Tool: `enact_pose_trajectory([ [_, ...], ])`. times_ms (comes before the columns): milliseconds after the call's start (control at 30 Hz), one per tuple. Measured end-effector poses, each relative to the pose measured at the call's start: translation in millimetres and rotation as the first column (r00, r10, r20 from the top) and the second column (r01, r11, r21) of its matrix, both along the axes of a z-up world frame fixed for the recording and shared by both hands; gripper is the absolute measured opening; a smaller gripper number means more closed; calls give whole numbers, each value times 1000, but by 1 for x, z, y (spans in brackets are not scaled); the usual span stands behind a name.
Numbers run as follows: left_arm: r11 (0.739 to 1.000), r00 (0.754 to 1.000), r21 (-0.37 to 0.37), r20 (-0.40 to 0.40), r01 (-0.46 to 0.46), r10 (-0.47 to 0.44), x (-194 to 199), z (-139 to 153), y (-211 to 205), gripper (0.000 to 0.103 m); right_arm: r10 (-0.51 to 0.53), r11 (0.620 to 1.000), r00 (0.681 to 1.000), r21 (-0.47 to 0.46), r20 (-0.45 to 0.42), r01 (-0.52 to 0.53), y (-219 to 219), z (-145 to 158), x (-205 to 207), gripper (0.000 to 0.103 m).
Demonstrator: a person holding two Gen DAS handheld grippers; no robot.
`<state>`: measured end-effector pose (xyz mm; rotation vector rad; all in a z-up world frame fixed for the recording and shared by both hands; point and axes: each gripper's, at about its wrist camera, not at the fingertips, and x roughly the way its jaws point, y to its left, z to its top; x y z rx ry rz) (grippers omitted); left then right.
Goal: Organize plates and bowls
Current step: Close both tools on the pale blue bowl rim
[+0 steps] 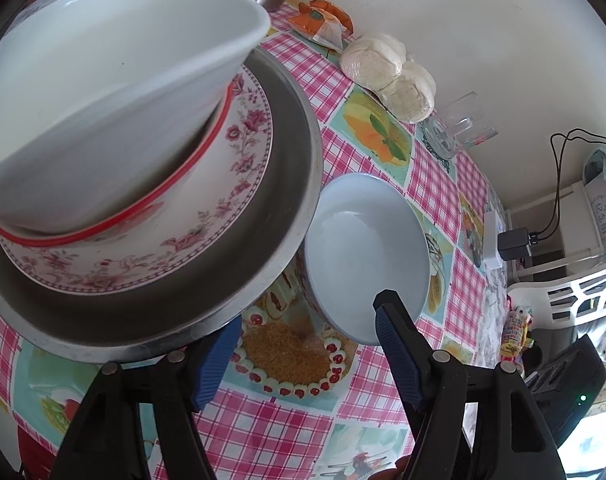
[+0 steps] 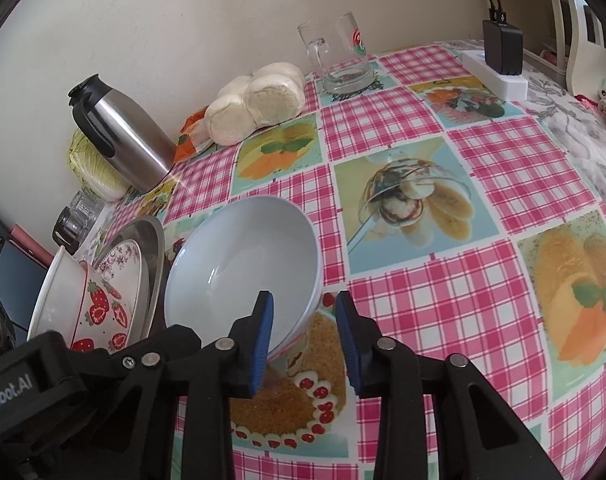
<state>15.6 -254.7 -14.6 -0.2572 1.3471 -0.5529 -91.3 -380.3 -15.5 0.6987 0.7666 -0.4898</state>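
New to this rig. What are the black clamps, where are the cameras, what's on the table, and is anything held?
There is no robot. A person holds a two-finger clamp in each hand, and each clamp has a fisheye camera looking along its fingers. One picture comes from the left gripper, the other from the right gripper. On the tablecloth, a steel basin holds a floral plate, a strawberry bowl and a white bowl. A pale blue bowl sits beside it. A flask, buns and a glass mug are by the wall. The left gripper is open and holds nothing. The right gripper straddles the blue bowl's rim, but a gap shows at its outer pad, so it isn't clamped.

black tool (image 2: 305,336), blue ribbed pads (image 2: 263,340), silver rivets
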Motion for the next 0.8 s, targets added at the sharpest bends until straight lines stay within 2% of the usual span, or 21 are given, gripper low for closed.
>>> enact_pose_trajectory([
  [267, 1000, 1000, 13, 8, 3, -3, -1, 0, -1, 73, -17, 1000, 1000, 12, 14, 17, 0, -3, 0, 23],
  [433, 1000, 1000, 21, 16, 4, -5, -1, -1, -2, 73, -24, 999, 1000, 24, 12, 23, -6, -5, -5, 13],
  [700, 999, 999, 31, 35, 16, -17, -3, -1, -4, 72, -40, 998, 999, 40, 20, 40, -17, -3, -16, 10],
  [800, 999, 999, 30, 36, 28, -29, -4, -2, -6, 65, -45, 998, 999, 36, 16, 44, -20, -1, -20, 10],
])
